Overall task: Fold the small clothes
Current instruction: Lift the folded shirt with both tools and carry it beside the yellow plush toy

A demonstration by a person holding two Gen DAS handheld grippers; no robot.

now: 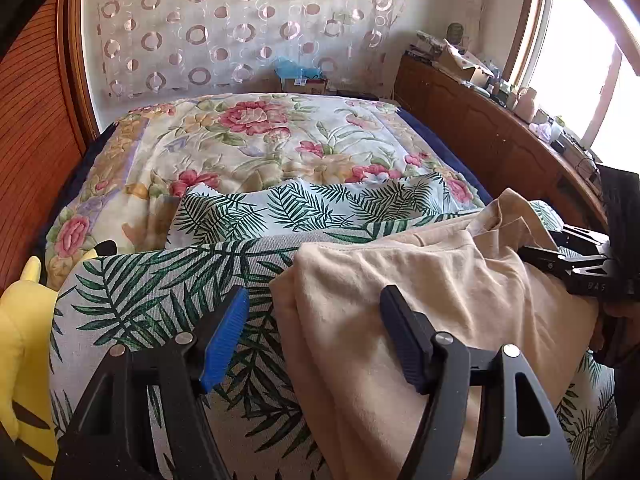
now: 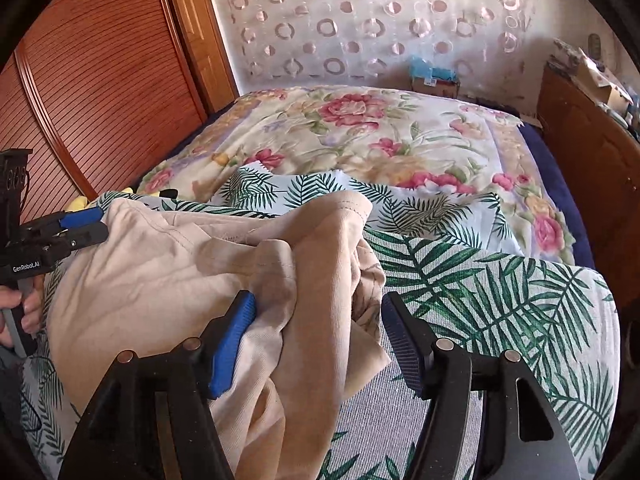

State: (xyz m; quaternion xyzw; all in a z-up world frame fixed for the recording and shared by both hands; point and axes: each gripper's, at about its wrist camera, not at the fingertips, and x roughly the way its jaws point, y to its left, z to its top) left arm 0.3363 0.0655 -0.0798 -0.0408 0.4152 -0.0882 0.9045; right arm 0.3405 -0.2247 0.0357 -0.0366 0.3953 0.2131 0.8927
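A yellow plush toy (image 1: 24, 340) sits beside the beige garment (image 1: 420, 280) on the leaf-print cloth (image 1: 160, 292).

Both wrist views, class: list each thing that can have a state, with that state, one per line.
Beige garment: crumpled, not yet folded, on the leaf-print cushion.
Left gripper: open, straddling the garment's edge.
Right gripper: open, bunched cloth between its fingers.
Yellow plush toy: lying beside the cushion.

A home bedroom: floral quilt (image 1: 256, 136) on the bed, ring-patterned curtain (image 1: 248, 28), cluttered wooden sideboard (image 1: 480, 108)
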